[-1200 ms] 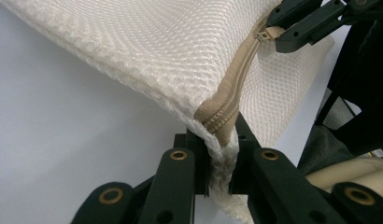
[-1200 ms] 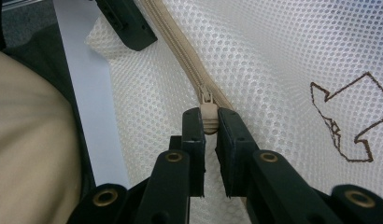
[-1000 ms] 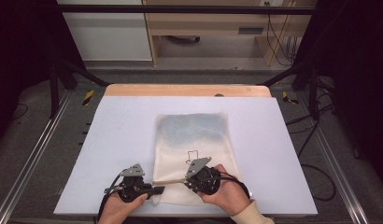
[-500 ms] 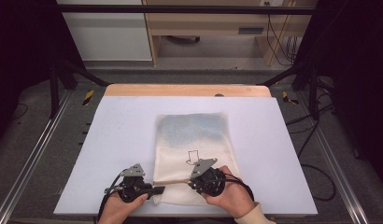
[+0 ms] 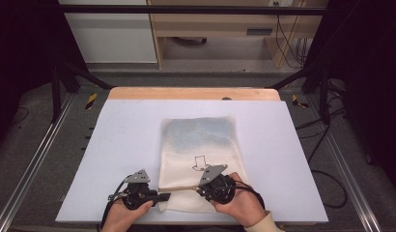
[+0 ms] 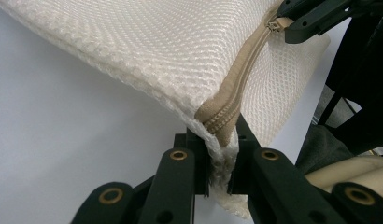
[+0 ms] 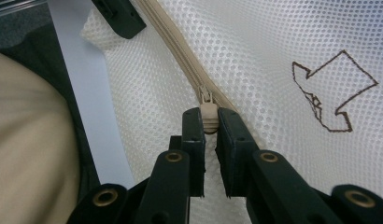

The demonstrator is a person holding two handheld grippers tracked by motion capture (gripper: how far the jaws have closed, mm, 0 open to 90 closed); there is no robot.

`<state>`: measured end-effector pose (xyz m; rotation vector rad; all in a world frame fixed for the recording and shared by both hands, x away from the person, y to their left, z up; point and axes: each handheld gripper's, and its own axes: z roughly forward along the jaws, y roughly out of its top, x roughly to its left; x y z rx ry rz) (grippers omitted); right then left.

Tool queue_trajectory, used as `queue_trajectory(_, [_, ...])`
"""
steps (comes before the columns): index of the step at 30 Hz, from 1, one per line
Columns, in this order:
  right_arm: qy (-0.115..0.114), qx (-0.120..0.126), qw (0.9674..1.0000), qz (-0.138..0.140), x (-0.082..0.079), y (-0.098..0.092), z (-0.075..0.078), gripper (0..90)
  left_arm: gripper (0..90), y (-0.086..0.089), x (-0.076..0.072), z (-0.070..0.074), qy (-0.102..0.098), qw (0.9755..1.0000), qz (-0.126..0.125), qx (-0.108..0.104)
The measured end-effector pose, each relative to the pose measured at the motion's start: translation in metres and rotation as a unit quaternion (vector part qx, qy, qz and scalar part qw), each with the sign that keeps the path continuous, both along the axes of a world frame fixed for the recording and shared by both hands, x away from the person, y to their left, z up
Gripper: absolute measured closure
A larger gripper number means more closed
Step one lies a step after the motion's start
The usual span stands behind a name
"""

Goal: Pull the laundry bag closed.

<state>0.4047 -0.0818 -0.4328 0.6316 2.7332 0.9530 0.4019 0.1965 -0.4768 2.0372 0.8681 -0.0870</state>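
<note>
A white mesh bag (image 5: pixel 198 135) lies flat on the white table (image 5: pixel 123 140), its beige zipper (image 5: pixel 179 188) running across the near end. My left gripper (image 5: pixel 162 196) is shut on the bag's left edge, right where the zipper ends (image 6: pixel 222 119); the mesh (image 6: pixel 147 46) lifts away from the left gripper (image 6: pixel 221 140). My right gripper (image 5: pixel 200 187) is shut on the zipper pull (image 7: pixel 207 114), pointing along the zipper tape (image 7: pixel 171 42) toward the left gripper (image 7: pixel 117 16). In the left gripper view the right gripper (image 6: pixel 297 21) sits at the zipper's far end.
A brown arrow outline (image 5: pixel 201 163) is drawn on the bag just beyond the right gripper. A wooden strip (image 5: pixel 193 93) edges the table's far side. Metal rails (image 5: pixel 36 159) flank the table. A beige sleeve (image 7: pixel 31 149) lies near the right gripper.
The right gripper has shifted a little to the right along the zipper. The left gripper has stayed where it was.
</note>
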Motion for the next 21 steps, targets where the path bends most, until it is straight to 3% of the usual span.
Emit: queue_trajectory(21, [-0.001,0.005,0.9999,-0.011,-0.001,-0.014,0.000,82.0,82.4,0.001,0.000,0.001,-0.003,1.0000,0.001,0.000])
